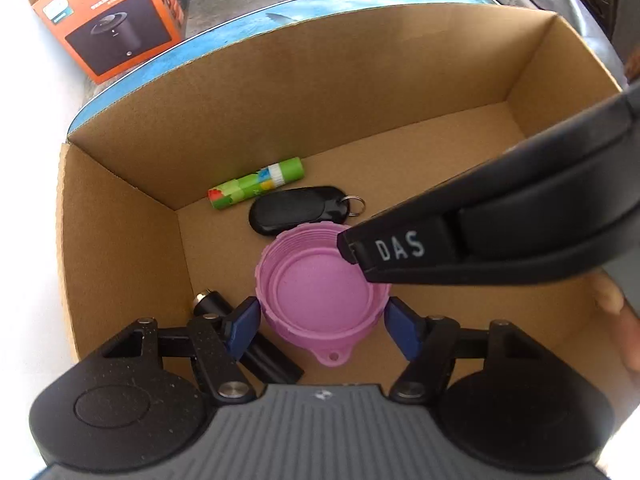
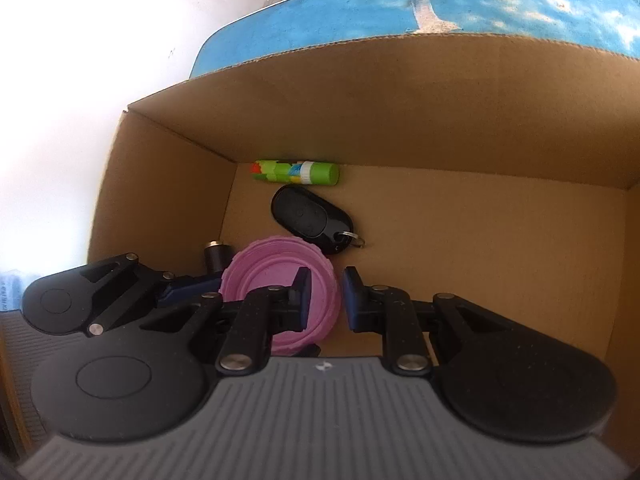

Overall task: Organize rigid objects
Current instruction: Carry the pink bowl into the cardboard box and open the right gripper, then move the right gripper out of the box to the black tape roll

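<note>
Cardboard box [image 1: 320, 92], left wrist view: brown and open-topped, standing on a blue mat [image 1: 248, 28] printed with sky.
Pink lid [image 1: 320, 288]: inside the box near its left wall, hollow side up, with a small loop tab on its near rim.
Left hand-held gripper [image 1: 324, 330]: half open inside the box, its blue pads [image 1: 244, 328] pressed against opposite sides of the pink lid, holding it.
Black cylinder [image 1: 212, 300]: against the box's left wall, partly hidden under the left finger.
Black key fob [image 1: 298, 210]: on the box floor just beyond the lid, its ring towards the box's middle.
Green glue stick [image 1: 256, 184]: lying along the box's far wall.
Right hand-held gripper [image 1: 350, 246]: comes in over the box's right side, its tip above the lid's far-right rim.
Orange product carton [image 1: 108, 24]: outside the box, past its far-left corner.
White worktop [image 1: 32, 200]: left of the box.
Right hand-held gripper, right wrist view: narrow, the pads almost together with nothing between them, above the lid's right edge inside the box.
Box floor, right wrist view: bare cardboard across the right half.
</note>
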